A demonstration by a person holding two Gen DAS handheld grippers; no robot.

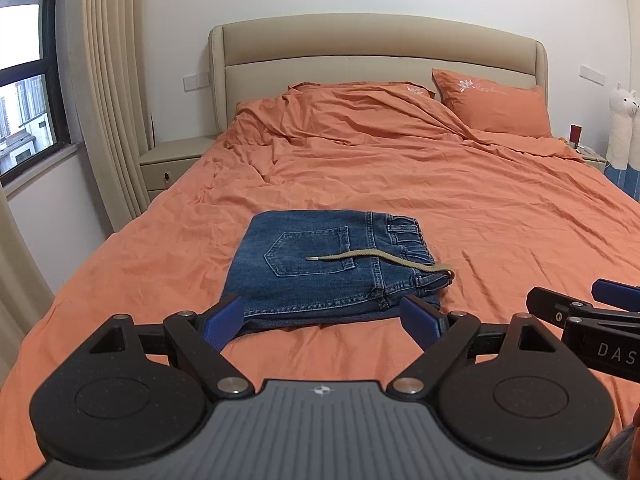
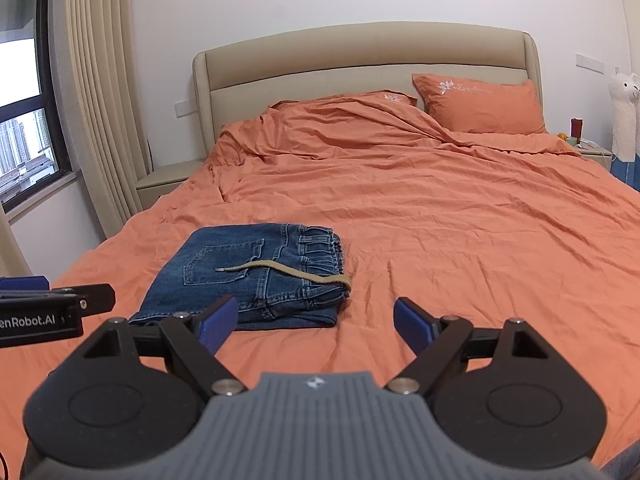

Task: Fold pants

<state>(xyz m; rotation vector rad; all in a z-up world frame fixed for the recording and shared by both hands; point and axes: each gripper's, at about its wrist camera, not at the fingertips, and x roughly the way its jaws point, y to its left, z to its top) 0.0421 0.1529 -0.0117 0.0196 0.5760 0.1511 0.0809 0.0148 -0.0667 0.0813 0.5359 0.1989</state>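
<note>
Blue denim pants (image 1: 320, 264) lie folded into a compact rectangle on the orange bed (image 1: 400, 184), back pocket up, waistband to the right. A tan drawstring (image 1: 372, 258) trails across the top. My left gripper (image 1: 322, 320) is open and empty, just in front of the pants' near edge. In the right wrist view the pants (image 2: 248, 276) lie ahead to the left, with the drawstring (image 2: 288, 272) on top. My right gripper (image 2: 316, 324) is open and empty, over the bare sheet to the right of the pants.
An orange pillow (image 1: 492, 100) leans on the beige headboard (image 1: 376, 44). A nightstand (image 1: 176, 160) and curtains (image 1: 108, 80) stand at the left, with a window (image 1: 24, 92). A white plush llama (image 2: 626, 112) and small items are at the right.
</note>
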